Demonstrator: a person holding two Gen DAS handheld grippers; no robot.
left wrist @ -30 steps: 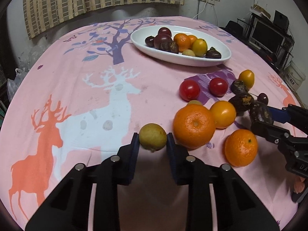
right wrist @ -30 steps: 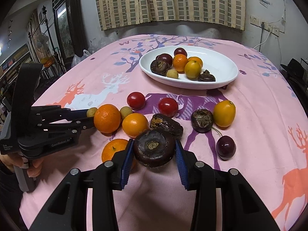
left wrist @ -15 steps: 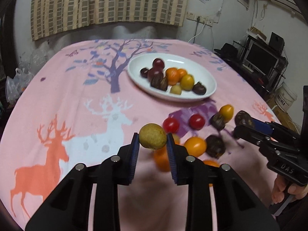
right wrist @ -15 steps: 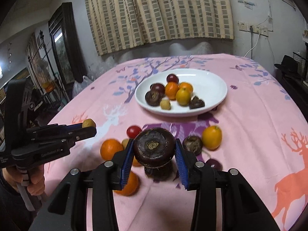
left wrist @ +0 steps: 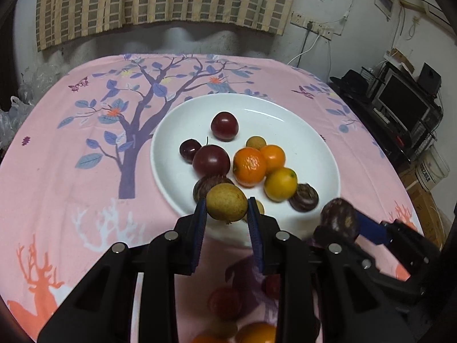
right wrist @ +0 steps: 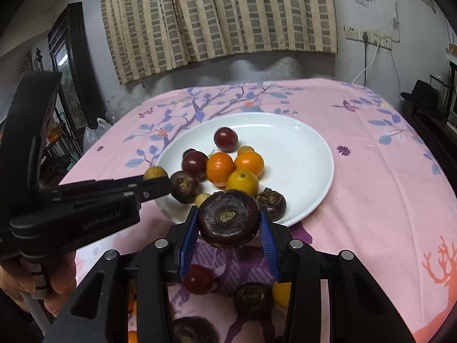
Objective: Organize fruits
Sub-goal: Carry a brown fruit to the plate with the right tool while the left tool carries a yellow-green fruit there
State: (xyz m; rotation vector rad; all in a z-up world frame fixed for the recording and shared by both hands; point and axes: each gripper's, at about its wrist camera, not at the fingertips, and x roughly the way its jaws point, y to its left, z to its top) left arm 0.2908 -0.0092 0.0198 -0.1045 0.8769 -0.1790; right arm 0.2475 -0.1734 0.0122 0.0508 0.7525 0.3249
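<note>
Holding a small yellow-brown round fruit (left wrist: 226,203) and a dark purple flat fruit (right wrist: 229,219), both tongs (left wrist: 225,220) (right wrist: 228,237) hover by the half-filled white oval plate (left wrist: 308,140); more fruits (right wrist: 253,300) wait on the pink worktop (right wrist: 385,200).

Tablecloth (left wrist: 71,171), pink, printed: 1.
Plate (left wrist: 314,143), white, oval, toward the far edge of the tabletop: 1.

On the plate:
- dark red round fruits (left wrist: 224,125): 3
- orange and yellow-orange citrus (left wrist: 250,167): 3
- dark brown wrinkled fruits (left wrist: 304,197): 2
- small tan fruits (left wrist: 256,142): 2, one half hidden

Grippers: 2.
- left gripper (left wrist: 226,209) clamps 1 tan fruit (left wrist: 227,201)
- right gripper (right wrist: 228,224) clamps 1 dark brown fruit (right wrist: 228,217)

Loose on the cloth by the near edge, blurred and partly hidden:
- red fruits (left wrist: 224,303): 2
- dark brown loose fruits (right wrist: 252,300): 2
- yellow-orange loose fruit (right wrist: 281,294): 1
- orange loose fruits (left wrist: 255,333): at least 2; a fuller count cannot be told
</note>
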